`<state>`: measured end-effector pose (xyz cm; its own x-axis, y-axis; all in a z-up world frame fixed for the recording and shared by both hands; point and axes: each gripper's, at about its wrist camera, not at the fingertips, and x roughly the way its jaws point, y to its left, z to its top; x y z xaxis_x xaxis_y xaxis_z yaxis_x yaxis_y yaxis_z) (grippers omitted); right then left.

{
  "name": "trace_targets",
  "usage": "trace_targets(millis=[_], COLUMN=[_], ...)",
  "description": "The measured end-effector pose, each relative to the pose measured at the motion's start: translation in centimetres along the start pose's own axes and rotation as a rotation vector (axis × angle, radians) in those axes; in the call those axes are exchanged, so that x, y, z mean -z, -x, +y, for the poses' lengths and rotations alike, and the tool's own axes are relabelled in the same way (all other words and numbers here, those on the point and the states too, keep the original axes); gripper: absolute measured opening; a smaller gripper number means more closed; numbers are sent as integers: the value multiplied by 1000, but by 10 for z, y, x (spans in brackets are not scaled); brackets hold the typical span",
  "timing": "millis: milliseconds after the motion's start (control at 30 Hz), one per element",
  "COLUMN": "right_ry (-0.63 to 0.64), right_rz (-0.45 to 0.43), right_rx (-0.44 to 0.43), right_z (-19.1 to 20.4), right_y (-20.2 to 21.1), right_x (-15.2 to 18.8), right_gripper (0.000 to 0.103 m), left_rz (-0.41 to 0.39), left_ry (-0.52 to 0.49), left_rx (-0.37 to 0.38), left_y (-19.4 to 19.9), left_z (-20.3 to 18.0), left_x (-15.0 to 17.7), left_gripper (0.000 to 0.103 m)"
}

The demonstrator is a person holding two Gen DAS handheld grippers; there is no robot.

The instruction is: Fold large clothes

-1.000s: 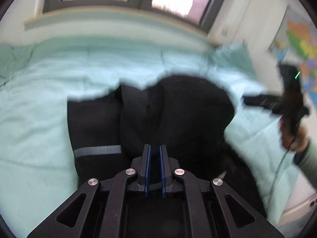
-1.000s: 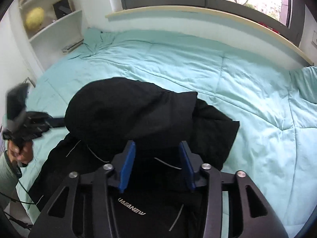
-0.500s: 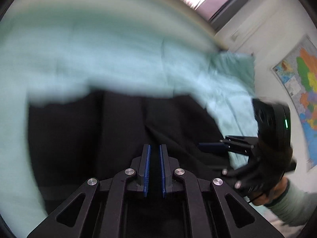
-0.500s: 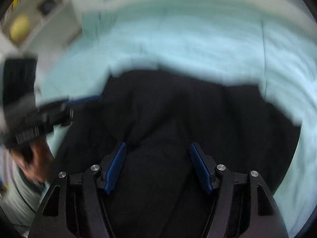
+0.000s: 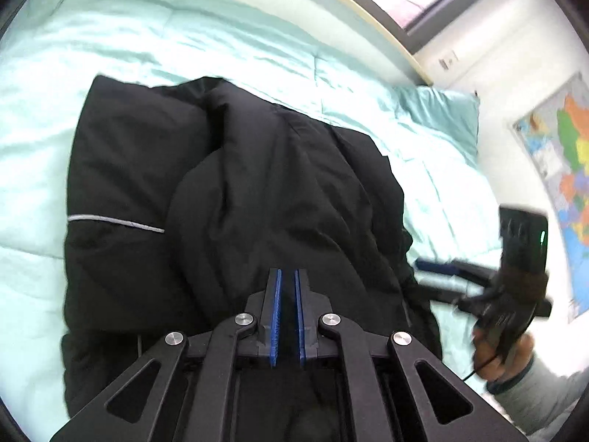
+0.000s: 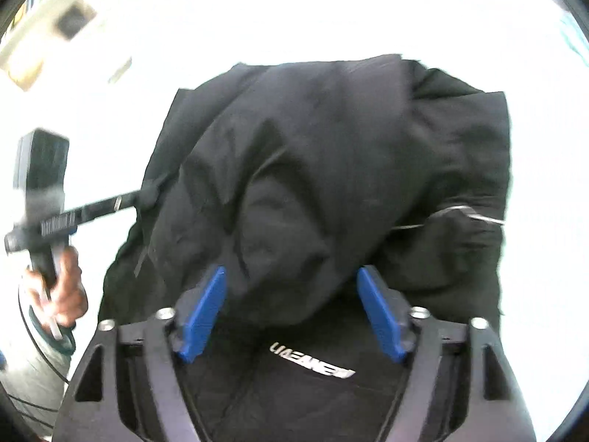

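We see a black jacket [image 5: 257, 199] lying bunched on a bed covered with a pale green quilt [image 5: 184, 37]. It is folded over on itself, with a thick rounded hump running down the middle and flatter cloth spread to either side. A thin pale stripe [image 5: 114, 223] crosses the flat panel on the left of the left wrist view, and white lettering [image 6: 313, 362] shows on the cloth nearest the right wrist camera.

Our left gripper [image 5: 288, 276] hangs above the near part of the hump with its blue pads pressed together and nothing between them. Our right gripper [image 6: 294, 283] is spread wide; its jaws have just been opening, and the near end of the hump sits in the gap between the blue pads without either pad pressing on it.

Each hand appears in the other's view: the right hand [image 5: 504, 339] at the jacket's right edge, the left hand [image 6: 60, 287] at its left edge. A window sill [image 5: 368, 14] runs behind the bed, a coloured map [image 5: 563, 169] hangs on the wall to the right, and much of the right wrist view is washed out white.
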<state>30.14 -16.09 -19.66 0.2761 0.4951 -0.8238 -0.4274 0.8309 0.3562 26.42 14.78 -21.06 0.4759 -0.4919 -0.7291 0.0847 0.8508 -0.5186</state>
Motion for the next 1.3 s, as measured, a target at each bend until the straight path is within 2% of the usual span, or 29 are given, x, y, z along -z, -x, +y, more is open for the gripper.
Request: trace_targets(millis=[133, 267, 300, 333, 367, 400, 500, 567, 633, 700, 767, 833, 867, 967, 1000, 1067, 1100, 1133, 1200, 1233, 1300], right_ry=[-113, -252, -274, -289, -292, -271, -171, -149, -127, -114, -95, -116, -136, -207, -202, -175, -158, -152, -151, -158, -176], right_rz=[-4, 60, 62, 60, 56, 39, -7, -8, 31, 90, 144, 143, 137, 121, 106, 77, 53, 37, 10, 6, 20], right_rx=[-57, -83, -119, -174, -164, -127, 6, 59, 100, 143, 194, 180, 160, 55, 34, 41, 53, 51, 34, 30, 32], right_z=[-23, -33, -36, -37, -36, -32, -17, -14, -14, -15, -20, -28, -30, -34, -31, -23, -19, -19, -13, -12, -23], right_y=[-5, -49, -59, -65, -65, -57, -24, -13, -23, -50, -85, -100, -99, -70, -56, -32, -11, 2, 26, 37, 57], right_x=[-7, -18, -19, -20, -22, -23, -24, -25, -24, -18, -11, -10, -10, -6, -1, 14, 28, 39, 62, 79, 116], right_gripper=[88, 86, 67, 24, 11, 11, 10, 10, 10, 10, 10, 10, 10, 17, 22, 39, 54, 64, 67, 67, 67], left_rz=[33, 13, 5, 4, 8, 12, 18, 32, 71, 121, 111, 99, 89, 64, 64, 66, 65, 63, 45, 22, -14], left_ry=[-35, 2, 12, 19, 26, 28, 22, 26, 55, 97, 207, 310, 315, 242, 225, 220, 224, 231, 270, 305, 355], left_rx=[-105, -40, -19, -9, -11, -20, 0, 21, 12, -6, 66, 148, 144, 71, 74, 84, 70, 48, -37, -85, -95], left_y=[-11, -9, -8, -9, -11, -13, -20, -29, -51, -80, -87, -77, -68, -29, -10, 20, 37, 50, 82, 98, 124], left_z=[-13, -17, -18, -17, -17, -16, -19, -19, -12, 4, 23, 35, 36, 25, 22, 21, 23, 23, 27, 29, 37], left_x=[4, 7, 7, 5, 5, 4, 6, 8, 11, 19, 24, 28, 30, 38, 43, 55, 63, 70, 88, 98, 115], left_gripper=[7, 7, 7, 7, 7, 7, 7, 7, 7, 7, 6, 7, 7, 7, 7, 10, 16, 23, 62, 65, 65])
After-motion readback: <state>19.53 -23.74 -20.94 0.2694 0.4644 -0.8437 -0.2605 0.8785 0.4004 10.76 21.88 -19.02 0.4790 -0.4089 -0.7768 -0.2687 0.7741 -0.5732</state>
